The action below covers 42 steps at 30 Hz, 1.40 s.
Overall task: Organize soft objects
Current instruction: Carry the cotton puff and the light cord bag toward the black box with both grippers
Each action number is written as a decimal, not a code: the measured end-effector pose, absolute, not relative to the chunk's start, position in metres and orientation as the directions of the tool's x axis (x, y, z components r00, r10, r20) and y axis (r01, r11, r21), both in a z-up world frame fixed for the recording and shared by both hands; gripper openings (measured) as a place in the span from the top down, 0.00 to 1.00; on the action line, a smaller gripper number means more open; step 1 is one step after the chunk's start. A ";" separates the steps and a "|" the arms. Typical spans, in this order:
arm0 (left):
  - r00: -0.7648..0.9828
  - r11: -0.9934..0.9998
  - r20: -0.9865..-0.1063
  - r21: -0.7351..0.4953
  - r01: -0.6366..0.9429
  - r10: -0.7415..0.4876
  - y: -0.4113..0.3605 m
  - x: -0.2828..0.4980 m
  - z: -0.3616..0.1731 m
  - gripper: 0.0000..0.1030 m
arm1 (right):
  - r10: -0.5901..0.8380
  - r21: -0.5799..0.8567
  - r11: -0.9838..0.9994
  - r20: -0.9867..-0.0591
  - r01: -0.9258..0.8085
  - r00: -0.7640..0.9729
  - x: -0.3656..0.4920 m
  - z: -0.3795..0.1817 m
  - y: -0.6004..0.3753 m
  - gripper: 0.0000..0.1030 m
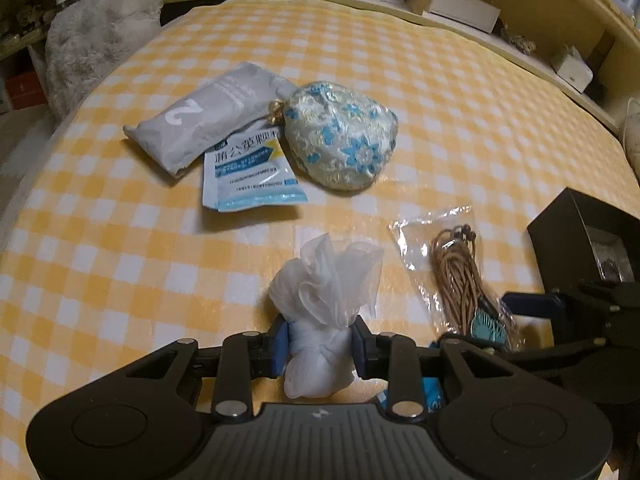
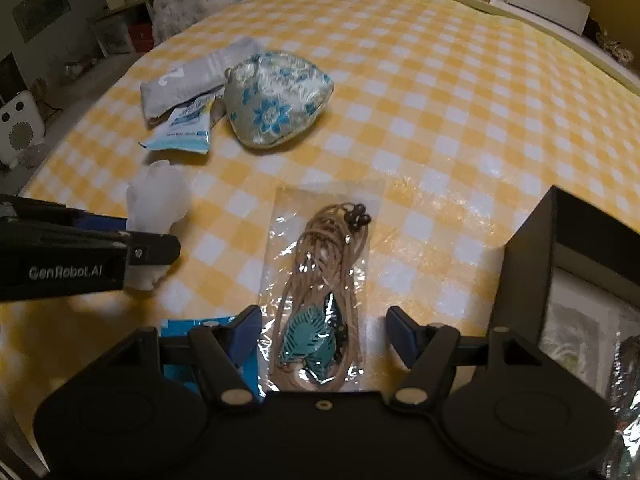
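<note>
The left gripper (image 1: pixel 319 350) is clamped on a white gauze pouch (image 1: pixel 320 312), its pads pinching the tied neck so the frilly top stands out ahead of the fingers and the bulb sags back toward the camera. Over on the other side, the right gripper (image 2: pixel 320 334) has its jaws apart, and lying on the cloth between them is a clear packet of cord (image 2: pixel 326 280) with a teal tassel at its near end. Neither pad touches the plastic. The packet's long axis runs straight out ahead, along the line of the fingers, so a plain close would likely catch its width at the tassel end. The right hand is clearly the nearer one to it.

Just off the right finger stands a black box (image 2: pixel 560 248), close beside the packet's edge, and that wall looks like the thing to mind. Under the left finger a blue card (image 2: pixel 176 326) peeks out. Farther ahead and to the left a flowered pouch (image 2: pixel 276 100), a grey pack (image 2: pixel 188 80) and a white sachet (image 2: pixel 182 130) lie bunched together, touching, well apart from both grippers on the yellow checked cloth (image 2: pixel 440 100).
</note>
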<state>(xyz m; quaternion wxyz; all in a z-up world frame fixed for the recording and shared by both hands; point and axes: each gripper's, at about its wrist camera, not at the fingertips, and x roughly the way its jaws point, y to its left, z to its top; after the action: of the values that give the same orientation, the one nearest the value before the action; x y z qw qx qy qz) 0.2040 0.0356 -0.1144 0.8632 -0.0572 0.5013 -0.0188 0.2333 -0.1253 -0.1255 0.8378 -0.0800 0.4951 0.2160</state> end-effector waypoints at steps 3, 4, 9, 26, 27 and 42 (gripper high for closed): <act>0.487 0.994 -0.869 -0.107 -0.016 -0.086 0.034 0.200 -0.116 0.66 | 0.287 0.080 0.894 -0.858 -0.441 0.425 0.234 -0.127 -0.123 0.34; 0.485 0.994 -0.870 -0.107 -0.015 -0.086 0.034 0.199 -0.117 0.66 | 0.293 0.084 0.893 -0.855 -0.443 0.428 0.234 -0.127 -0.123 0.38; 0.483 0.993 -0.870 -0.119 -0.010 -0.099 0.035 0.197 -0.117 0.68 | 0.316 0.103 0.889 -0.844 -0.447 0.433 0.234 -0.126 -0.126 0.46; 0.578 0.979 -0.807 -0.195 -0.062 -0.124 0.049 0.195 -0.089 0.69 | 0.375 0.138 0.892 -0.757 -0.430 0.536 0.225 -0.092 -0.136 0.85; 0.587 0.977 -0.800 -0.201 -0.063 -0.127 0.049 0.194 -0.085 0.69 | 0.377 0.139 0.893 -0.749 -0.427 0.545 0.225 -0.088 -0.138 0.85; 0.714 0.954 -0.662 -0.300 0.026 -0.228 0.031 0.169 -0.023 0.69 | 0.358 0.145 0.927 -0.610 -0.345 0.706 0.183 0.001 -0.207 0.85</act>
<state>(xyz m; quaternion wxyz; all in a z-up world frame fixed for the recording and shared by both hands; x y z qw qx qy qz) 0.1686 0.0312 -0.0228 0.9156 -0.1357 0.3720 -0.0693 0.1826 -0.2068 0.0009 0.9236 0.0097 0.3325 0.1905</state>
